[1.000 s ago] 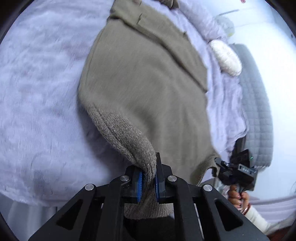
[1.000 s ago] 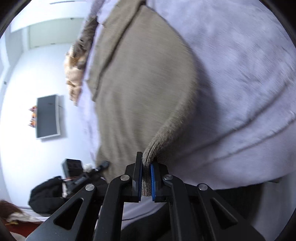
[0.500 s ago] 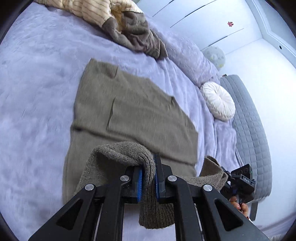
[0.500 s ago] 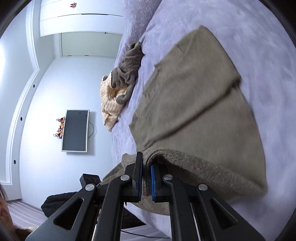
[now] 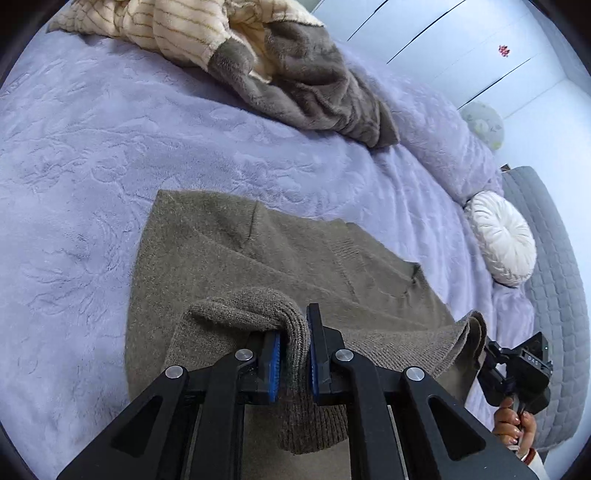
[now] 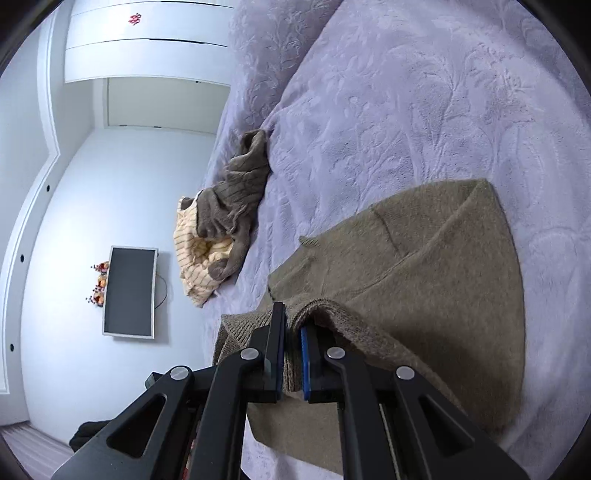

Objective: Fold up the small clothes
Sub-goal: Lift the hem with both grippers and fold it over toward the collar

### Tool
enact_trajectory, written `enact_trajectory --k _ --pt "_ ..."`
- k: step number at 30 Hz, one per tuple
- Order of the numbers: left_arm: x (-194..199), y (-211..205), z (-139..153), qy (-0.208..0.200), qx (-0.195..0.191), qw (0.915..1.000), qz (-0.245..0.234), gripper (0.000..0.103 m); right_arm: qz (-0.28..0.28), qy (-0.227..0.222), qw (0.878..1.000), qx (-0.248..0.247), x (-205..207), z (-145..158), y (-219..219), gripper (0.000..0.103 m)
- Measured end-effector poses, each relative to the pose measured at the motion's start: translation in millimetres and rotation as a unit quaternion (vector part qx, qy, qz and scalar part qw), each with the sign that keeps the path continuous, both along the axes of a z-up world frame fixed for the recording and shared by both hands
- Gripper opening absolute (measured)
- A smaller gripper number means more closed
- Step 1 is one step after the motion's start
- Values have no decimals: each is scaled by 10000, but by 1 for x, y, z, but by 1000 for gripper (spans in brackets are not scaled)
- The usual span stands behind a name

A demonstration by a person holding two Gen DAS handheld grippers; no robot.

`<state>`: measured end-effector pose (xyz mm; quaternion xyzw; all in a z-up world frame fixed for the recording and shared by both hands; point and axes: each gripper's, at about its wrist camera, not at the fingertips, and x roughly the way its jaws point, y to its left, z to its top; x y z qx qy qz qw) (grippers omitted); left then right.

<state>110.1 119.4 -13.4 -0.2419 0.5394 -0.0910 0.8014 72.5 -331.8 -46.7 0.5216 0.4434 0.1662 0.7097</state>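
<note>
Left wrist view: left gripper (image 5: 293, 363) clenched on ribbed hem of olive-brown knitted sweater (image 5: 229, 258), lifted over body lying flat on lilac plush bedspread (image 5: 92, 147) for fold. Right gripper (image 6: 291, 363) clamped on other hem corner, likely keeping edge level. One sweater, two grippers, one crumpled clothes pile (image 6: 221, 221).

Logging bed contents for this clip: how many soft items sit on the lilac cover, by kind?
Olive knit garment, hem pinched by left tool and right tool: 1
Crumpled garments in the pile, cream striped and grey-brown plush: 2
Round white cushion: 1
Total: 4
</note>
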Motion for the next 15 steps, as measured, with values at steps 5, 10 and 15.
enact_trajectory --k 5,10,15 --pt "5 -4 -17 233 479 9985 119 20 -102 460 9987 -190 20 -35 -2 8" --pt "1 -11 9 -29 831 9965 -110 20 -172 504 9986 49 20 -38 -11 13" --pt "-4 -8 30 -259 843 9960 -162 20 -295 334 9990 -88 18 -18 -23 45"
